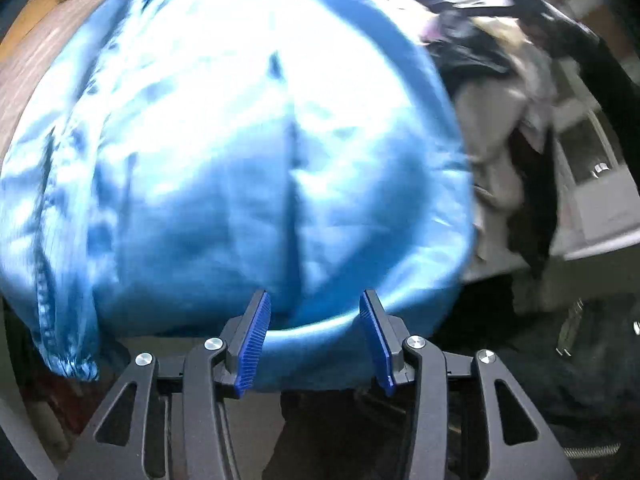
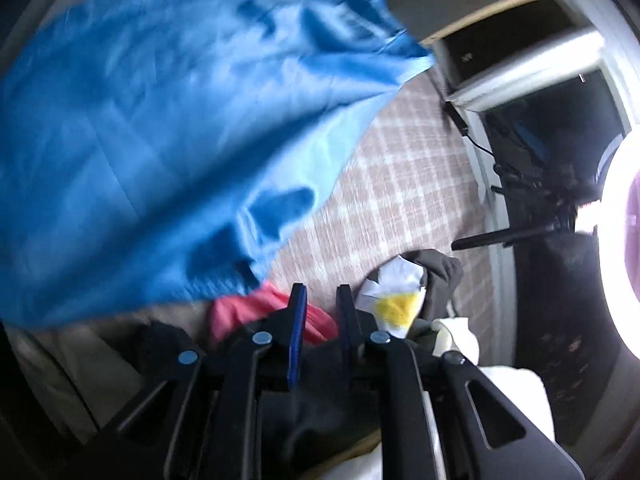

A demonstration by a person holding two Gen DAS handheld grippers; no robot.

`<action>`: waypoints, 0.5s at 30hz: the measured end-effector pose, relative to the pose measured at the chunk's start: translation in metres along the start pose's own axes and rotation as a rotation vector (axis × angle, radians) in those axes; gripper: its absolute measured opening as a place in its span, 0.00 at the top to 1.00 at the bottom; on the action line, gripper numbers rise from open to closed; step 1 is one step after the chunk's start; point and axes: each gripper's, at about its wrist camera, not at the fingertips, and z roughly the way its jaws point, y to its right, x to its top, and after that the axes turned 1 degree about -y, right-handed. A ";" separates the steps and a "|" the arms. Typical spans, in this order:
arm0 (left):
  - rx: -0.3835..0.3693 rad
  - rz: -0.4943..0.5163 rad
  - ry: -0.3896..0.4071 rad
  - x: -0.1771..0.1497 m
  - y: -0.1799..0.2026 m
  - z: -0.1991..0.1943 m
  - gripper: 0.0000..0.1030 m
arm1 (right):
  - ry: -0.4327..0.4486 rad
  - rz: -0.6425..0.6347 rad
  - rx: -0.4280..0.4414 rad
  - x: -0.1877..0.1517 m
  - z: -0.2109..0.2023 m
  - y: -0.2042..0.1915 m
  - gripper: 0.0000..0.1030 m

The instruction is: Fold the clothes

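One blue garment fills most of the left wrist view, spread from about nine o'clock across the centre to three o'clock. A single long crease or seam runs down its middle from twelve towards six, so its long axis lies roughly along the line of the tongs. One zip or ribbed edge (blurred, so this is probably a zip) trails down its side at eight o'clock.

The left gripper points steeply down with its two blue pads well apart, released; the near hem of the blue garment lies between them, yet neither pad presses on it. At two o'clock sits a pile of other clothes, dark and pale pieces mixed, too smeared to count.

In the right wrist view the same blue garment spreads from nine o'clock up to one o'clock over a checked cover, one corner pointing towards two o'clock. The right gripper shows its two fingers a narrow gap apart, with nothing caught between them. Just beyond the tips lie three smaller pieces: one pink cloth at seven o'clock, one white-and-yellow cloth at five o'clock, and one dark cloth behind that.

No label or writing can be read on any piece.
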 end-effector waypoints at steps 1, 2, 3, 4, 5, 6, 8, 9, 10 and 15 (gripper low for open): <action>0.017 0.019 -0.003 0.000 0.001 0.004 0.56 | 0.002 0.012 0.013 0.000 0.001 -0.004 0.84; 0.035 0.037 -0.006 0.002 0.002 0.009 0.56 | 0.004 0.019 0.022 0.000 0.002 -0.009 0.84; 0.039 0.047 -0.010 0.002 0.003 0.013 0.56 | 0.005 0.020 0.035 0.002 0.004 -0.015 0.84; 0.021 0.052 -0.013 0.002 0.004 0.015 0.56 | 0.007 0.018 0.048 0.003 0.007 -0.022 0.84; -0.004 0.063 -0.011 0.002 0.007 0.016 0.57 | 0.008 0.016 0.062 0.005 0.010 -0.028 0.84; -0.028 0.074 -0.009 0.001 0.010 0.018 0.64 | 0.009 0.015 0.076 0.007 0.013 -0.035 0.84; -0.035 0.106 -0.018 0.000 0.016 0.019 0.91 | 0.012 0.011 0.103 0.010 0.020 -0.048 0.84; -0.021 0.110 -0.014 -0.001 0.017 0.016 0.93 | 0.008 0.007 0.104 0.012 0.024 -0.054 0.84; -0.023 0.103 -0.004 -0.002 0.015 0.010 0.95 | 0.002 0.006 0.097 0.014 0.028 -0.059 0.84; 0.053 0.015 0.077 -0.021 -0.011 -0.018 0.92 | 0.000 0.091 0.114 0.022 0.038 -0.056 0.84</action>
